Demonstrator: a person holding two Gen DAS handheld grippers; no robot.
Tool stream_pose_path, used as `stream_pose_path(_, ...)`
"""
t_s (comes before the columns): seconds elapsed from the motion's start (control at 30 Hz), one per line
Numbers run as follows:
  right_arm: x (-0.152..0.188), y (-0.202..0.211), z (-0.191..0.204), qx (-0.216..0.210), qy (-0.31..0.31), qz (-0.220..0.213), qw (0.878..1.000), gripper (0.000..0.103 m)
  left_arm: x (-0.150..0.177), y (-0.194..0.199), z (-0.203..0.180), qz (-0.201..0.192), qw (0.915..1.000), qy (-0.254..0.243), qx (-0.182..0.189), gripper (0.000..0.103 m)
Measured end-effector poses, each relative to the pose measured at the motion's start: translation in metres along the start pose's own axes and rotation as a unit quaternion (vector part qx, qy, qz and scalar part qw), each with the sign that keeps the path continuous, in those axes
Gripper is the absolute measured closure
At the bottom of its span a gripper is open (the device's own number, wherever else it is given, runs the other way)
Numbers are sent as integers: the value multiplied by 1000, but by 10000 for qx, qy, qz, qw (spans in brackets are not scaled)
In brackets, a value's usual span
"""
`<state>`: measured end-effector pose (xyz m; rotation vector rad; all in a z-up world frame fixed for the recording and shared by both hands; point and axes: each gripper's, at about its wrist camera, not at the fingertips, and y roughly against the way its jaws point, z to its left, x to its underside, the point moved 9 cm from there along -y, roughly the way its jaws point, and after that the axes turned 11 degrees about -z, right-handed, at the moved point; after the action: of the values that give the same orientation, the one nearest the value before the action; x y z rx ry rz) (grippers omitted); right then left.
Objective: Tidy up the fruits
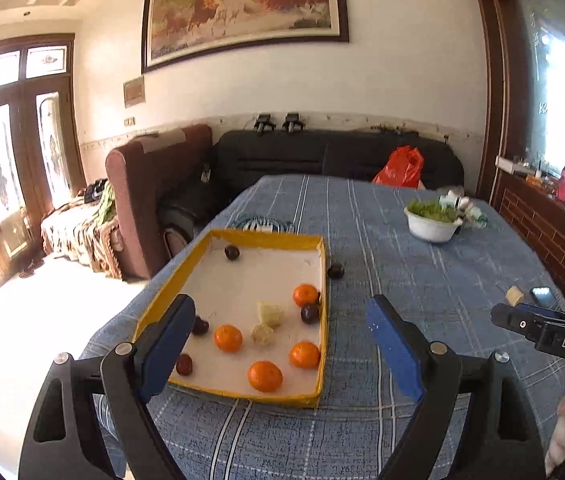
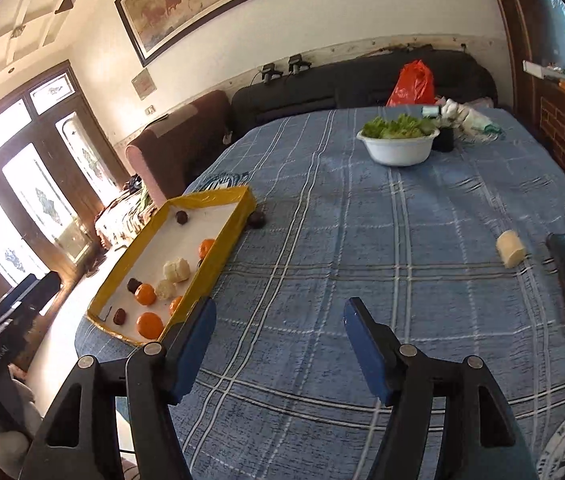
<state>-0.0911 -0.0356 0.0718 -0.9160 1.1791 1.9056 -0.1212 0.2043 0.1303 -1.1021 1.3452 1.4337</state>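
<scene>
Both of my grippers hang spread and empty over the blue plaid tablecloth [image 2: 322, 240], the left gripper [image 1: 280, 332] just before the yellow-rimmed shallow cardboard tray [image 1: 324, 292], the right gripper [image 2: 278, 340] beside its near corner. Most of the job looks done: four orange tangerines [image 1: 265, 376], several dark plums [image 1: 309, 313] and two pale chunks [image 1: 269, 313] lie inside the tray. Left outside, I judge: one dark plum [image 1: 335, 271] touching the tray's far right wall, and a pale cylindrical piece [image 2: 510, 249] well to its right.

Woven plaid cloth [image 2: 322, 240], matt cardboard tray [image 1: 324, 320], glossy plastic bowl [image 2: 398, 148].
</scene>
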Motion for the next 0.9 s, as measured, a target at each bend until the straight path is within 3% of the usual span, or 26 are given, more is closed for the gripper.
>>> stream_pose_path(0.1,-35,29,-21,310,126,-430,9985,31,-44,30,7,-709,9972,183,177,16)
stream_pose_path(0.27,-91,78,-64,864,153,-990,9912,30,-109,64,11,-1397,9894,210,351,16)
stream_pose_path(0.47,-143,128,-108,1522,207,-1519,9764,30,-156,73,-5,-1760,9829,-180,503,14)
stream_pose_path(0.6,-160,140,-131,1999,324,-1688,9646,29,-160,62,-13,-1792,9815,-21,678,14)
stream_pose_path(0.67,-147,132,-138,1322,-412,-1554,9781,28,-154,53,-15,-1722,9824,78,725,14)
stream_pose_path(0.73,-126,117,-146,483,-1513,-1386,9775,27,-147,44,-19,-1616,9830,211,842,14)
stream_pose_path(0.8,-107,107,-161,-32,-2511,-1549,9555,23,-139,39,-21,-1529,9835,302,921,14)
stream_pose_path(0.87,-88,99,-178,-536,-3539,-1685,9184,20,-132,34,-24,-1444,9838,359,998,14)
stream_pose_path(0.9,-76,90,-184,-771,-3982,-1549,9008,20,-129,33,-26,-1409,9838,393,1040,14)
